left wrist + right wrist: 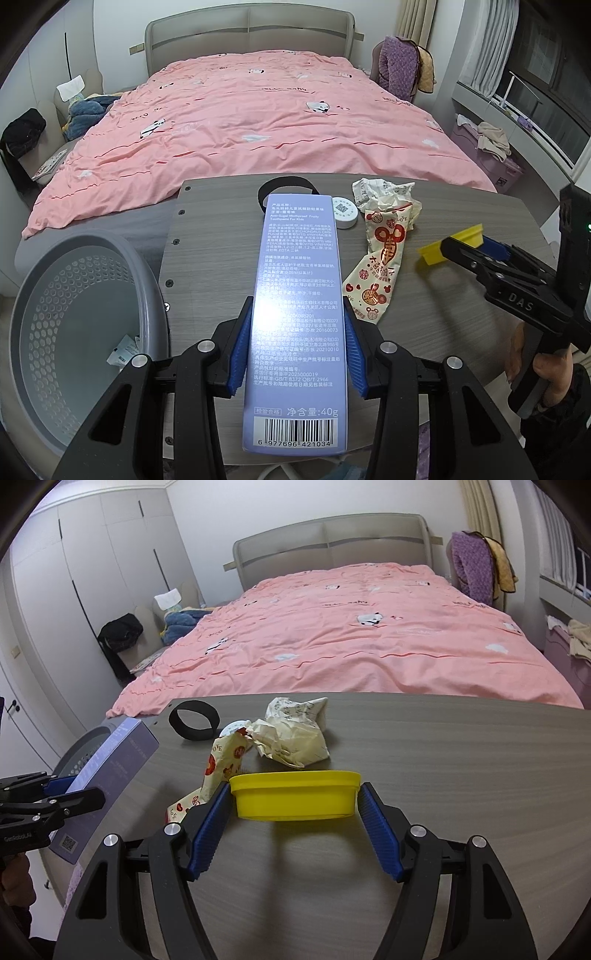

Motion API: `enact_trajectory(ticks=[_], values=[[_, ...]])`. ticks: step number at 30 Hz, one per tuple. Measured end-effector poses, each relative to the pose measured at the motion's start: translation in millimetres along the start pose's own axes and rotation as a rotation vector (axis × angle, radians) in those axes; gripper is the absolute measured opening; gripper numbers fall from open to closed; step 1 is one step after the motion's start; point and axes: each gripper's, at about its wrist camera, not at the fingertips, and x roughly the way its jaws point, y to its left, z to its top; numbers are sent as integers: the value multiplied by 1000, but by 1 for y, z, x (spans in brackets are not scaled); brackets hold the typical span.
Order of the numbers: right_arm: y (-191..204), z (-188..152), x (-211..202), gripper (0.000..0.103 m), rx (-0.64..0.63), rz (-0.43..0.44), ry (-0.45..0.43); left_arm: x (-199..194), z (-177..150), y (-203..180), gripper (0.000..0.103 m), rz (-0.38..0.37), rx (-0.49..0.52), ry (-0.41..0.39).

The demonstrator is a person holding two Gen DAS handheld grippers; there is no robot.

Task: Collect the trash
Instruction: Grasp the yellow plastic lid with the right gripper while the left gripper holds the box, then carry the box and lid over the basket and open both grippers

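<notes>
1. The grey table (443, 746) stood against the foot of a pink bed (258, 122), and I worked from its near edge so both hands could reach the litter.
2. The perforated grey bin (74, 314) sat low beside the table's left edge, with a scrap already in it; I judged it the place for everything gathered.
3. My left gripper (295, 328) was clamped on the long blue toothpaste box (299, 295), pads pressing its two sides, holding it lengthwise above the table near the bin.
4. A crumpled paper wad (291, 734) and a red-printed wrapper (384, 266) lay mid-table, untouched, beside a white round lid (345, 212) and a black band (194, 720).
5. My right gripper (295, 801) was squeezed across the yellow cap (295, 794), which hung clear of the tabletop, casting a shadow below.
</notes>
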Motion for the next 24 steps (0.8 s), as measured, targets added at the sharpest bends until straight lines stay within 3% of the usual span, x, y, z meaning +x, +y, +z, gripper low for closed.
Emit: enact_trajectory(ticks=[10, 16, 24], values=[[23, -1, -32, 68, 13, 1, -35, -14, 1, 19, 43, -12, -43, -49], [67, 12, -33, 68, -49, 43, -54, -31, -2, 51, 43, 60, -84, -119], [141, 22, -15, 68, -130, 138, -41, -42, -23, 115, 43, 160, -177, -134]])
